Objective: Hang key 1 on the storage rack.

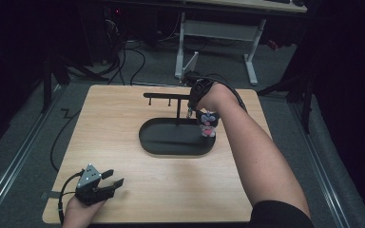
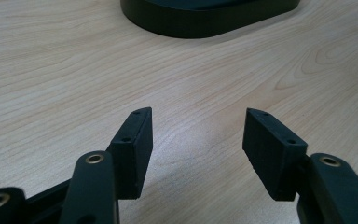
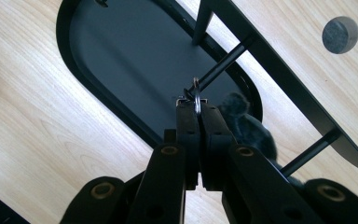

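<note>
Left gripper idle at the near left corner of the table, jaws spread, nothing between them. Black stand sits mid-table: oval base, post, crossbar with pegs. Right gripper is up at the crossbar, jaws pressed together on the metal key ring of a plush keychain. Plush dangles below, over the base's right end. Ring is right at a peg; can't tell if it's threaded on. Looks like hanging is nearly done; seating and release remain.

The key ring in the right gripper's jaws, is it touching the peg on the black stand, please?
Touching: the right gripper view shows the key ring, pinched in the right gripper, meeting the tip of the peg.
</note>
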A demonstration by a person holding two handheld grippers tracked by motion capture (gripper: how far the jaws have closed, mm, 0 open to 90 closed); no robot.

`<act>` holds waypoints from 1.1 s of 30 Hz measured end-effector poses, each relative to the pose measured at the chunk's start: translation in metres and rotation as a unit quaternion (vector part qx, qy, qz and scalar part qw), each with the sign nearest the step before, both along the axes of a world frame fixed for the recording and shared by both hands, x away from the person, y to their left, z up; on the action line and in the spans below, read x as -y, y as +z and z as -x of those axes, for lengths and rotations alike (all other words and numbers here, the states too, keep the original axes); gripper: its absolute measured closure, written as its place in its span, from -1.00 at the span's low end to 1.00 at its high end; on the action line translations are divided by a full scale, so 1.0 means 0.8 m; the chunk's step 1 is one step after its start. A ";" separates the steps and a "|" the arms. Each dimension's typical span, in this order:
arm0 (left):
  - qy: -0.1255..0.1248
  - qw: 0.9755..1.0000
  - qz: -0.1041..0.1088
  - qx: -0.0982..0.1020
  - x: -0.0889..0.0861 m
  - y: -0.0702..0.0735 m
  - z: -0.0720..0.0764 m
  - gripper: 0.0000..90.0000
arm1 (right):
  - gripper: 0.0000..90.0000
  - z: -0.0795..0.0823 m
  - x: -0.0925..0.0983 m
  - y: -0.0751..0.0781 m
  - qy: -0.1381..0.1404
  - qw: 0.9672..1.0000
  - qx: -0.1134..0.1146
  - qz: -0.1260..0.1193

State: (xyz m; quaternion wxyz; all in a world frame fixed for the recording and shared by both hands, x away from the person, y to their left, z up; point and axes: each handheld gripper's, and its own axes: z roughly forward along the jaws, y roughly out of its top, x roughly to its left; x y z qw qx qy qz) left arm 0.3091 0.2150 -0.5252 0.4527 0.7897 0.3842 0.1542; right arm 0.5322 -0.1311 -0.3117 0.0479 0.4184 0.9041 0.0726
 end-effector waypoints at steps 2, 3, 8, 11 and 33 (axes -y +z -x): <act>-0.001 1.000 0.000 -0.001 0.000 0.000 0.000 -0.03 | 0.96 0.000 0.001 0.000 0.000 1.000 0.001 0.001; -0.001 1.000 0.000 -0.002 0.000 0.000 0.000 -0.03 | 0.96 -0.001 0.002 0.000 -0.001 1.000 0.004 0.003; -0.002 1.000 0.000 -0.002 0.000 0.000 0.000 -0.03 | 0.94 -0.001 0.003 0.000 -0.001 1.000 0.006 0.004; -0.003 1.000 0.000 -0.002 0.001 -0.001 0.000 -0.03 | 0.87 -0.001 0.003 0.000 -0.003 1.000 0.015 0.005; -0.008 1.000 -0.003 -0.004 0.003 -0.001 -0.001 -0.04 | 0.63 0.022 0.015 -0.008 -0.019 1.000 0.012 -0.014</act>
